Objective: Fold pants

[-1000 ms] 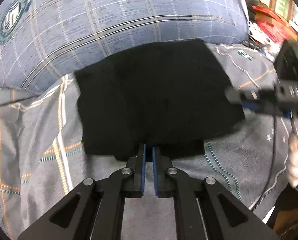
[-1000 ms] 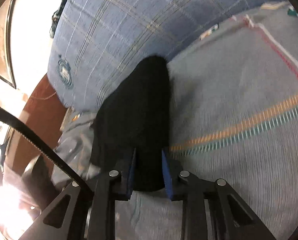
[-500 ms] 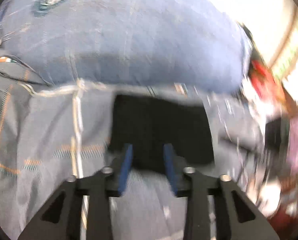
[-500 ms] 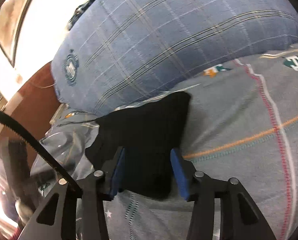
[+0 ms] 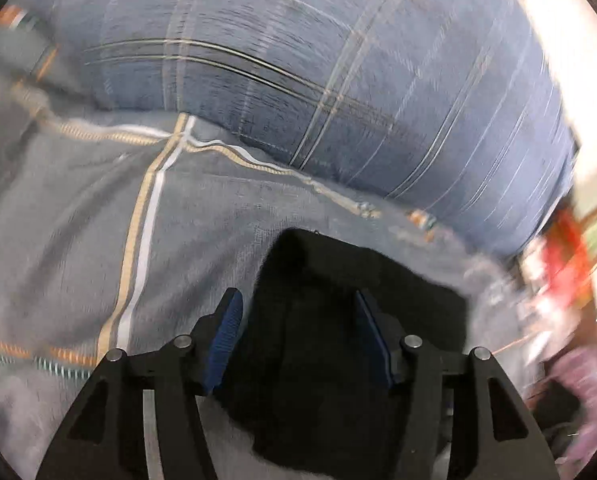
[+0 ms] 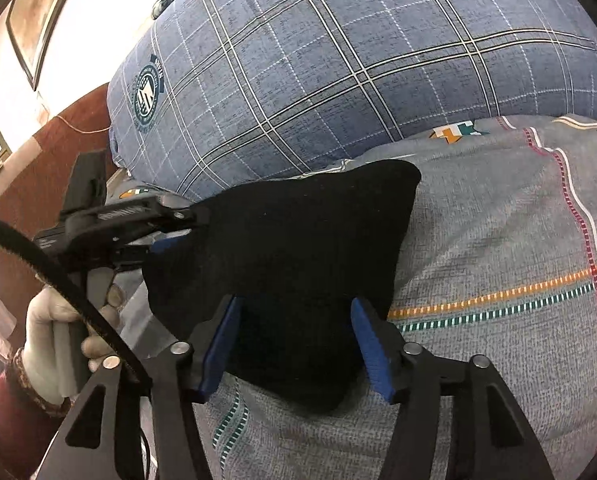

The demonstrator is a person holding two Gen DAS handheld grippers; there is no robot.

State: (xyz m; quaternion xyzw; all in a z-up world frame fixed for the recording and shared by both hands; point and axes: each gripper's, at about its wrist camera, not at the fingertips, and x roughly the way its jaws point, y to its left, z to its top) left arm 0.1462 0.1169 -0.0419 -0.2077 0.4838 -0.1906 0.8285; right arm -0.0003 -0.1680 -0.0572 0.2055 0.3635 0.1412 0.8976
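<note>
Two hand-held grippers are positioned at a folded pair of black pants [image 6: 282,264] lying on a grey bedspread [image 6: 498,320] patterned with orange, teal and red dashed lines. Just behind the pants rises a large blue plaid pillow [image 6: 338,64], its lower edge meeting the bedspread right at the far edge of the pants. The pants form a compact, dark, roughly square bundle with a rounded far corner pointing toward the pillow. In the right wrist view, the right gripper [image 6: 296,344] is spread wide, its blue-padded fingers [image 6: 372,348] standing on either side of the near edge of the pants and gripping nothing. In the same view the left gripper [image 6: 170,232] reaches in from the left side of the pants, held by a hand in a pale glove [image 6: 62,340] with a dark red sleeve; its tips sit at the pants' left edge. The left wrist view is blurred, but it shows the left gripper [image 5: 298,340] with its blue pads [image 5: 224,340] well apart, the pants [image 5: 338,320] lying between and beyond them, nothing clamped. To the left of the pants in that view, a white and tan stripe [image 5: 138,260] runs across the bedspread [image 5: 58,240], and the pillow [image 5: 338,80] fills the space behind.
</note>
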